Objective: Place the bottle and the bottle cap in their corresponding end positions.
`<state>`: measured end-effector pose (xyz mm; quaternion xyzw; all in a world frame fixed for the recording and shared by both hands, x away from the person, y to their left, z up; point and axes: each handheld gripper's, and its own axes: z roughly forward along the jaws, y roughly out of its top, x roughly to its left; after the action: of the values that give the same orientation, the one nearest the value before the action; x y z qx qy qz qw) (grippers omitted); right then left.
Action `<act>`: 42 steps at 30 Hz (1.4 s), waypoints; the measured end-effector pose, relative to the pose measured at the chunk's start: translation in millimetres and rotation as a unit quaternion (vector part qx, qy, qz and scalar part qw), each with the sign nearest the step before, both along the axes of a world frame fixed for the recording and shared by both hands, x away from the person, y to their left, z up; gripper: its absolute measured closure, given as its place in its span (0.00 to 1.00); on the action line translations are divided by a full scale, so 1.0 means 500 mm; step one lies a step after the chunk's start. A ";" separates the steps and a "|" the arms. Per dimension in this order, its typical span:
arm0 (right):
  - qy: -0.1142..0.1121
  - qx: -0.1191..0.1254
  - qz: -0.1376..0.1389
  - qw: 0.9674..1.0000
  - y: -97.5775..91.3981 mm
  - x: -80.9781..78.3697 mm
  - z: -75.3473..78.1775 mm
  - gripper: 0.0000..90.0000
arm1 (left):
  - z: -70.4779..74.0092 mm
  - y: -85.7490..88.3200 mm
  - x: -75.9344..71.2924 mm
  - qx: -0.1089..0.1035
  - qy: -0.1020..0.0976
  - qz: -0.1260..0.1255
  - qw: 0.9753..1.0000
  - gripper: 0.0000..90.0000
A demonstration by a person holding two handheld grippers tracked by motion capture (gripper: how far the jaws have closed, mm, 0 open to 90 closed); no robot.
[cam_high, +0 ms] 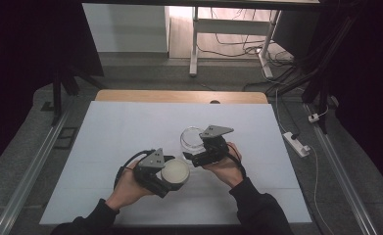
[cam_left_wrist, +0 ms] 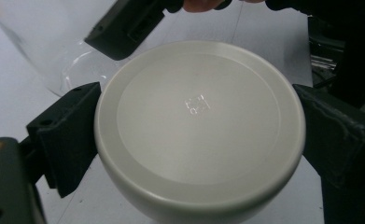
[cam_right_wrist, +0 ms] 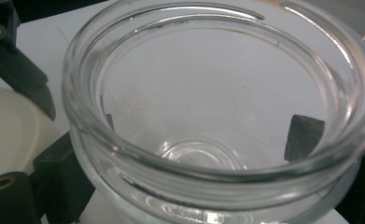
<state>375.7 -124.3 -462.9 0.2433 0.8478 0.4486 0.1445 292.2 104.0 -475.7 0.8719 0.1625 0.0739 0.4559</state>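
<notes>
Lid (cam_left_wrist: 200, 126), off-white, round, flat face up, clamped at its rim between both jaws of left gripper (cam_high: 165, 175); held near front centre of table (cam_high: 120, 127), just left of jar (cam_right_wrist: 217, 116). Jar clear glass, open mouth up, nothing visible inside, gripped on opposite sides of its wall by jaws of right gripper (cam_high: 191, 149). Lid and jar close together, contact not discernible. Left hand (cam_high: 130, 188) and right hand (cam_high: 228, 169) around gripper bodies. White sheet over table; wooden edge at far side.

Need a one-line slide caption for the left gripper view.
Left gripper clamps a white round lid beside the clear glass jar.
</notes>
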 end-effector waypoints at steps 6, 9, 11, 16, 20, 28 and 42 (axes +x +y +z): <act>0.000 -0.002 -0.008 1.000 0.007 0.018 -0.007 0.08 | -0.019 -0.006 0.008 0.003 -0.003 -0.008 1.000 0.09; 0.002 -0.003 -0.012 1.000 0.013 0.028 -0.011 0.08 | -0.029 -0.011 0.010 0.008 -0.008 -0.015 1.000 0.09; 0.003 -0.004 -0.013 1.000 0.017 0.034 -0.014 0.08 | -0.035 -0.016 0.010 0.016 -0.013 -0.019 1.000 0.09; 0.003 -0.007 -0.016 1.000 0.030 0.049 -0.022 0.08 | -0.053 -0.033 0.019 0.030 -0.013 -0.030 0.999 0.09; 0.003 -0.009 -0.015 1.000 0.040 0.059 -0.029 0.08 | -0.067 -0.045 0.023 0.040 -0.008 -0.038 0.998 0.09; 0.006 -0.011 -0.016 1.000 0.054 0.075 -0.045 0.08 | -0.087 -0.056 0.029 0.061 -0.005 -0.044 0.997 0.09; 0.010 -0.020 -0.008 1.000 0.080 0.085 -0.079 0.08 | -0.111 -0.051 0.045 0.090 0.012 -0.030 0.995 0.09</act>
<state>418.2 -84.5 -502.4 0.2517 0.8560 0.4276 0.1451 314.6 78.7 -531.2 0.9147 0.1342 0.0635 0.3760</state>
